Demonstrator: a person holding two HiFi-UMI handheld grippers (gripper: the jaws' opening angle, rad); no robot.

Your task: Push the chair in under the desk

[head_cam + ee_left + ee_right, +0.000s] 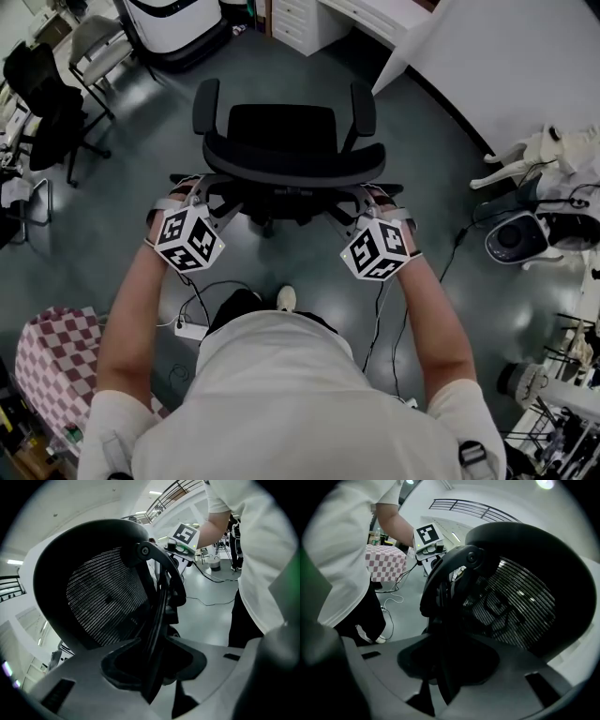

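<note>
A black office chair (pixel 281 127) stands on the grey floor facing away from me, toward a white desk (pixel 375 14) with a drawer unit at the top of the head view. My left gripper (pixel 202 195) is clamped on the left edge of the mesh backrest (pixel 293 167), and my right gripper (pixel 368 202) on its right edge. In the left gripper view the backrest's black rim (pixel 157 620) runs down between the jaws of the left gripper (pixel 150 677), beside the mesh (pixel 103 602). The right gripper (pixel 445 677) holds the rim (pixel 440 620) the same way.
A large white tabletop (pixel 511 56) fills the upper right. A black chair (pixel 42 94) and a grey chair (pixel 98 47) stand at the left. A checked cloth (pixel 52 361), a power strip with cables (pixel 190 328) and a round device (pixel 514 239) lie near me.
</note>
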